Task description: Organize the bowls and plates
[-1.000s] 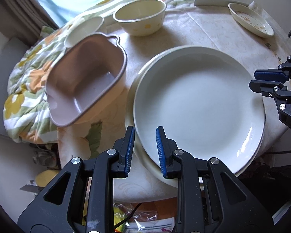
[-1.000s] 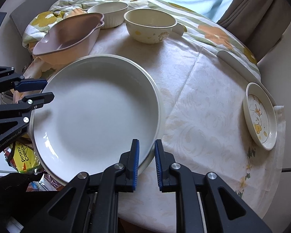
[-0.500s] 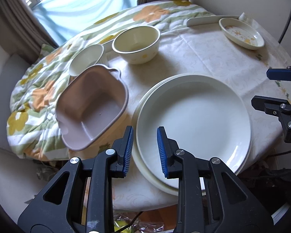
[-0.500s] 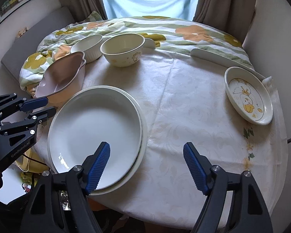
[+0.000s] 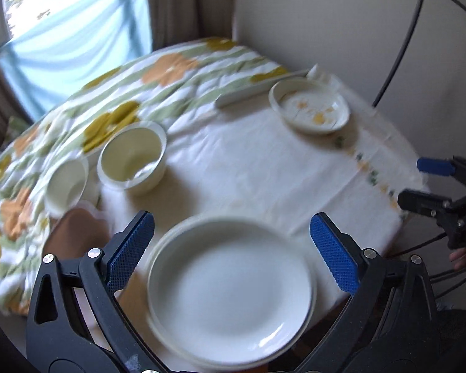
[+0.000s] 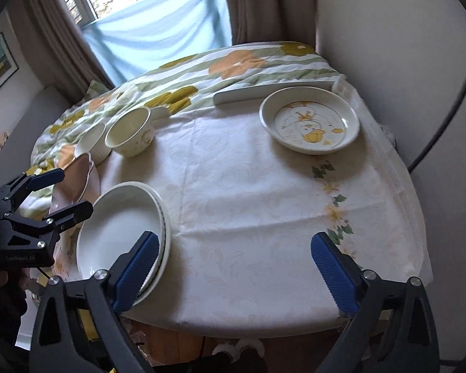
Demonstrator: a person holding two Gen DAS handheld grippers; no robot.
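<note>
Two stacked large white plates (image 5: 230, 289) (image 6: 121, 233) lie at the table's near left edge. A pink handled dish (image 6: 77, 180) (image 5: 74, 233) sits left of them. A cream bowl (image 5: 133, 158) (image 6: 130, 136) and a small white ribbed bowl (image 5: 66, 186) (image 6: 91, 143) stand behind. A small plate with a yellow duck picture (image 5: 309, 110) (image 6: 309, 121) lies at the far right. My left gripper (image 5: 231, 253) is open and empty above the stacked plates. My right gripper (image 6: 236, 270) is open and empty above the near middle of the table.
A round table with a white floral cloth (image 6: 258, 192) stands by a window and a wall. A flowered quilt (image 6: 202, 68) covers the table's far side. A long white flat object (image 6: 270, 91) lies behind the duck plate. A black cable (image 6: 450, 108) curves at right.
Both grippers have drawn back and up from the stacked plates. The left gripper has opened wide; the right opened earlier and stays open. The plates stay on the table.
</note>
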